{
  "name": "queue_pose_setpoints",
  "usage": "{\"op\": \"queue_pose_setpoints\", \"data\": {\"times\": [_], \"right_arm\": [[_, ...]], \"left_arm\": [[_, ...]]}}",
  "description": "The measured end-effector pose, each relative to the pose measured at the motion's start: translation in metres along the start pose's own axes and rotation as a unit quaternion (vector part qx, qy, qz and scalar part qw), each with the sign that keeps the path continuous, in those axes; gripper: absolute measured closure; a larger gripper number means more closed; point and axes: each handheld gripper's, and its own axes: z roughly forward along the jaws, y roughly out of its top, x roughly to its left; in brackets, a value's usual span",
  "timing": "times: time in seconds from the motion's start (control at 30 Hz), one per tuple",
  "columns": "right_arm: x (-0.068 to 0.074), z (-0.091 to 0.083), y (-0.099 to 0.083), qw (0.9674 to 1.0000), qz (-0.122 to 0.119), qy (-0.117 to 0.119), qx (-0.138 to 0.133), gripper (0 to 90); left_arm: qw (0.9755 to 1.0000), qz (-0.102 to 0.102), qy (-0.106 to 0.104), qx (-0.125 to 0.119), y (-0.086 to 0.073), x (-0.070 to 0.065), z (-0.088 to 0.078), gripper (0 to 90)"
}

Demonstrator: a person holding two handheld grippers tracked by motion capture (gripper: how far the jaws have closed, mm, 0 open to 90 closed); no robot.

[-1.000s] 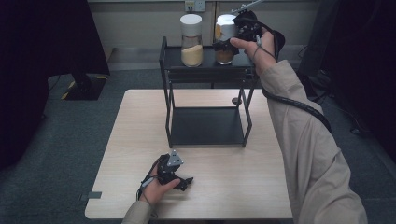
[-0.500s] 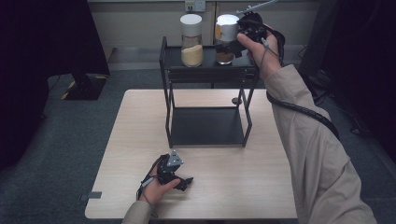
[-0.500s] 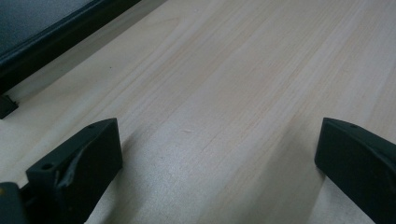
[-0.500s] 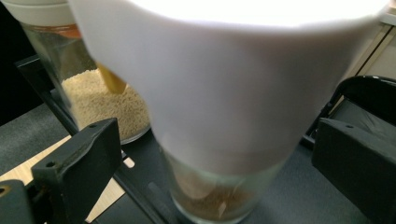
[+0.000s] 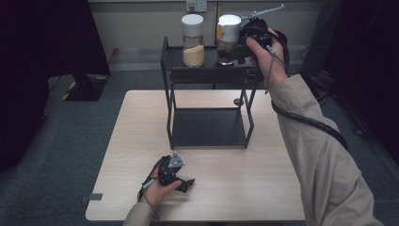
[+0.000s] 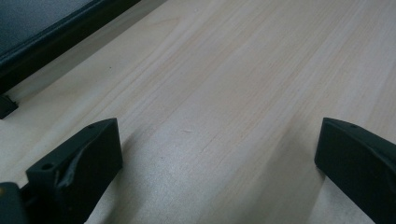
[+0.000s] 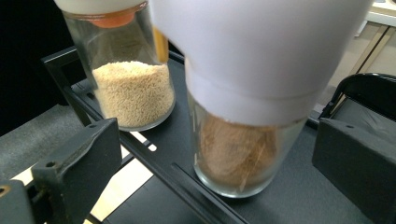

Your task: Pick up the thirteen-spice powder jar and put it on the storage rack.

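On the top shelf of a black metal rack [image 5: 207,75] stand two glass jars with white lids. One jar [image 5: 193,47] [image 7: 133,91] holds pale yellow grains. The other jar [image 5: 228,42] [image 7: 238,158] holds brown stuff. My right gripper [image 5: 239,47] [image 7: 219,135] is raised to the shelf and open, its jaws on either side of the brown jar and apart from the glass. My left gripper [image 5: 186,182] [image 6: 219,140] rests low over the wooden table [image 5: 141,141] near its front edge, open, with bare wood between its jaws.
The rack's lower shelf [image 5: 209,127] is a dark flat plate in the middle of the table. A small dark round thing [image 5: 238,101] lies on the table behind the rack's right leg. Grey carpet surrounds the table; a dark stand [image 5: 84,84] is at the far left.
My right gripper has shifted slightly beside the brown jar on the top shelf. The left gripper has stayed where it was.
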Motion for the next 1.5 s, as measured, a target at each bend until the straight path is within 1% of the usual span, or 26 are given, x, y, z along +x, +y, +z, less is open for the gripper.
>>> {"op": "queue_pose_setpoints", "data": {"times": [0.17, 0.37, 0.6, 0.87, 1.1, 1.2, 1.3, 1.5], "right_arm": [[0.005, -0.005, -0.007, 1.0000, 0.004, -0.003, -0.005, 0.4], [0.011, -0.007, -0.016, 0.9999, 0.005, 0.002, -0.009, 0.5], [0.014, -0.010, -0.025, 0.9998, 0.008, 0.006, -0.015, 0.5], [0.016, -0.015, -0.035, 0.9998, 0.009, 0.011, -0.013, 0.7], [0.020, -0.019, -0.045, 0.9997, 0.007, 0.014, -0.020, 0.8], [0.022, -0.020, -0.047, 0.9997, 0.006, 0.017, -0.018, 0.9], [0.025, -0.021, -0.049, 0.9998, 0.003, 0.012, -0.018, 1.3], [0.029, -0.020, -0.056, 0.9996, 0.003, 0.021, -0.018, 1.3]], "left_arm": [[1.0000, 0.000, 0.000, 0.000, 0.000, 0.000, 0.000, 0.0], [1.0000, 0.000, 0.000, 0.000, 0.000, 0.000, 0.000, 0.0], [1.0000, 0.001, 0.000, 0.000, 0.000, 0.000, 0.000, 0.0], [1.0000, 0.000, 0.000, 0.000, 0.000, 0.000, 0.000, 0.0], [1.0000, 0.001, -0.001, 0.000, 0.000, 0.000, 0.000, 0.0], [1.0000, 0.001, -0.001, 0.000, 0.000, 0.000, 0.000, 0.0], [1.0000, 0.001, 0.000, 0.000, 0.000, 0.000, 0.000, 0.0], [1.0000, 0.000, 0.000, 0.000, 0.000, 0.000, 0.000, 0.0]]}}
